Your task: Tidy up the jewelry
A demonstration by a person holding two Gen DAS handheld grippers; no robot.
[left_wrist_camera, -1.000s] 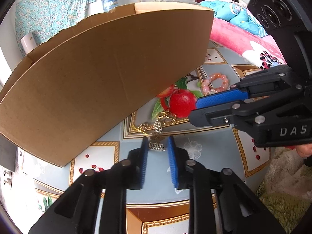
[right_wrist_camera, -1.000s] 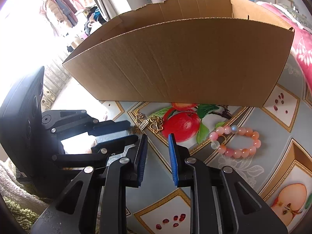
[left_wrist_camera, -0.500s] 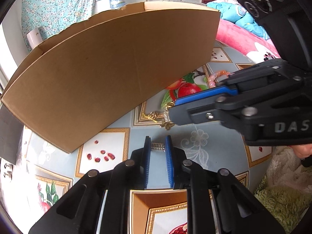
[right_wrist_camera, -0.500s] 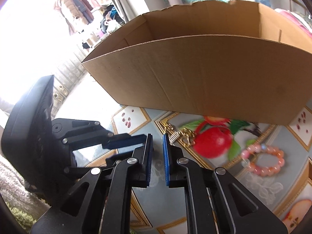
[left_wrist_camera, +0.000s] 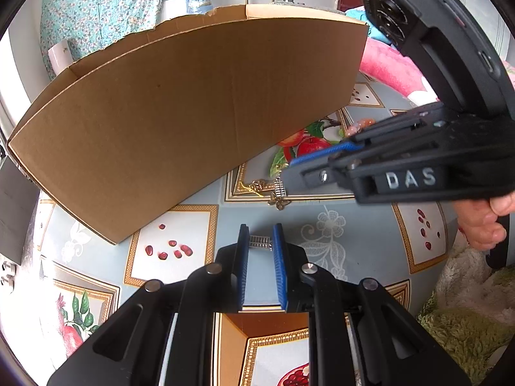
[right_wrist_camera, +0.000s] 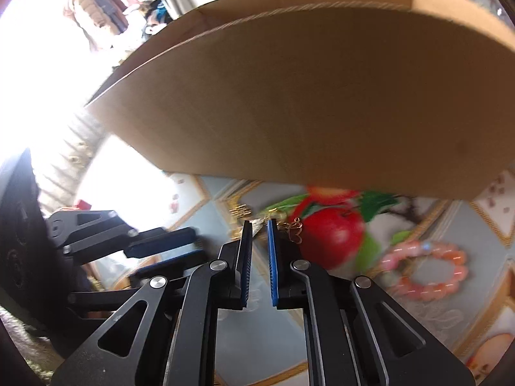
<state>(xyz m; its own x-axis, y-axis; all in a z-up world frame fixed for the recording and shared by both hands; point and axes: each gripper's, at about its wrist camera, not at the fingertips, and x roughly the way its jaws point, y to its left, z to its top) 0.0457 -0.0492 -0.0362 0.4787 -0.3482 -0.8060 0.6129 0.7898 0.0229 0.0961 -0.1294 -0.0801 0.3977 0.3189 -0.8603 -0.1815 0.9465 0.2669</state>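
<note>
Near the cardboard box (left_wrist_camera: 193, 106), left tongs (left_wrist_camera: 260, 241) pinch a silver clasp (left_wrist_camera: 260, 242); right tongs (right_wrist_camera: 257, 228), just closing, nip the gold chain (right_wrist_camera: 291, 230) for boxing.

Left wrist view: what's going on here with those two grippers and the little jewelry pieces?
A person holds a gripper in each hand over a fruit-print tablecloth, in front of a cardboard box. The left gripper is shut on a small silver clasp. The right gripper has just closed on a gold chain with a butterfly charm. A pink bead bracelet lies untouched beside the apple print.
</note>
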